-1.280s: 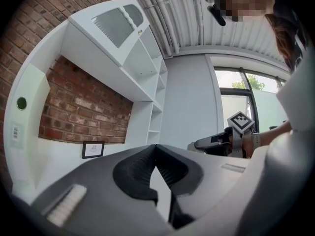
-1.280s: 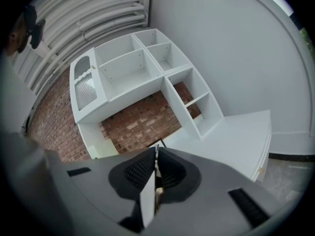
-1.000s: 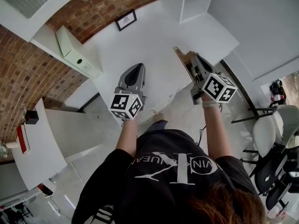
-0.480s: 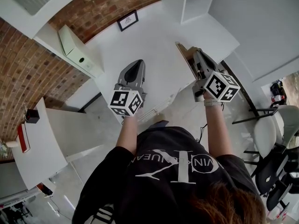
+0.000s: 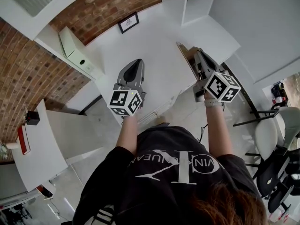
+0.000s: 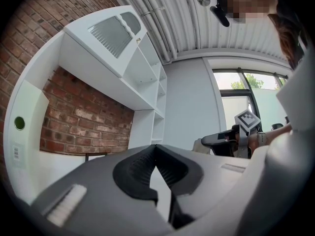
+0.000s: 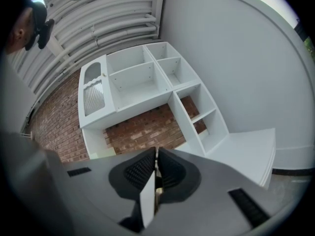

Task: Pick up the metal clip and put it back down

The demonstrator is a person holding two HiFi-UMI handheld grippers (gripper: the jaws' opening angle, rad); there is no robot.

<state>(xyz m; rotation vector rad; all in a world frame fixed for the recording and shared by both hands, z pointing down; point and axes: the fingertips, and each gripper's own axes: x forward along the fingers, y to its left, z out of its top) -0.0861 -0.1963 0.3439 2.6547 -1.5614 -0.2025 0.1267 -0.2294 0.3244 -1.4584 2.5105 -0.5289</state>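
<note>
head: steeply down from above | gripper views: close along jaws, tilted up | shared: white shelves (image 7: 147, 82)

An office-like workroom is suggested by white desks (image 5: 161, 67), open shelving (image 7: 147, 80), a framed picture (image 5: 128, 21) hung on a brick wall (image 5: 26, 74), and chairs (image 5: 271, 134) grouped alongside.

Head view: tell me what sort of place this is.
Probably an office or studio room, indoors: an exposed brick wall, a long white table, white open shelves and chairs at the right.
</note>
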